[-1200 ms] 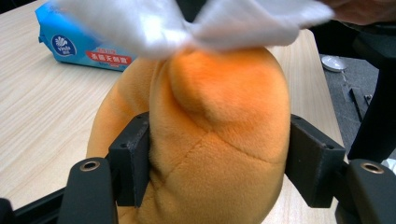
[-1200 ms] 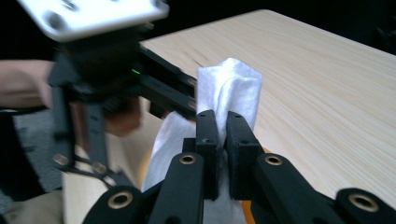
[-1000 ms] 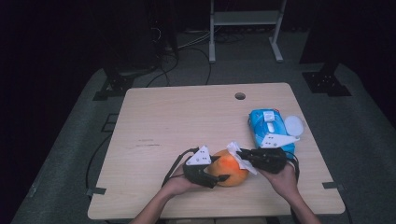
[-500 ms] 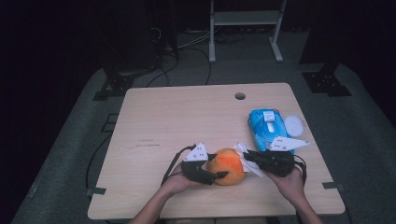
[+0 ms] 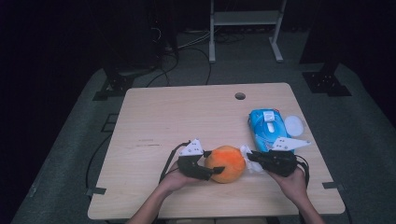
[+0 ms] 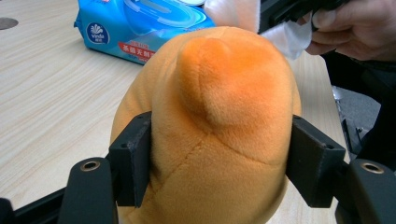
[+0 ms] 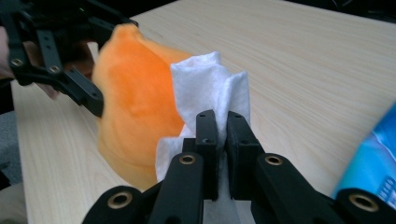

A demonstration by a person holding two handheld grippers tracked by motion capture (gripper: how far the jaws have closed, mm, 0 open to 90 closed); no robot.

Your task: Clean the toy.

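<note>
Orange plush [image 5: 226, 163] down near the front edge of the table [image 5: 177, 112], a little right of centre. Clamped from its left by the left gripper [image 5: 212, 171]: in the left gripper view, both black jaws pressed into the plush's [image 6: 210, 116] sides, fabric bulging between them, rounded nub facing up and away. Held off to the plush's right, the right gripper [image 5: 250, 158], jaws pinched together on a white wipe [image 5: 244, 153]. Seen along the right gripper's [image 7: 217, 126] own jaws, the wipe [image 7: 210, 88] bunched and standing up above the tips, right against the plush's [image 7: 130, 98] flank, touching or very nearly so. Left gripper [image 7: 93, 105] visible there too, on the plush's far side. Blue wipes pack [image 5: 267, 128] behind and to the right of the plush, lying flat, lid up, well clear of it; same pack [image 6: 140, 28] past the plush in the left gripper view. Small white disc [image 5: 293, 124] just beyond the pack, beside its right edge. Round hole [image 5: 240, 96] in the tabletop far behind the plush, near the back edge. Hands wrapped around both grippers, forearms reaching in from the near side.
</note>
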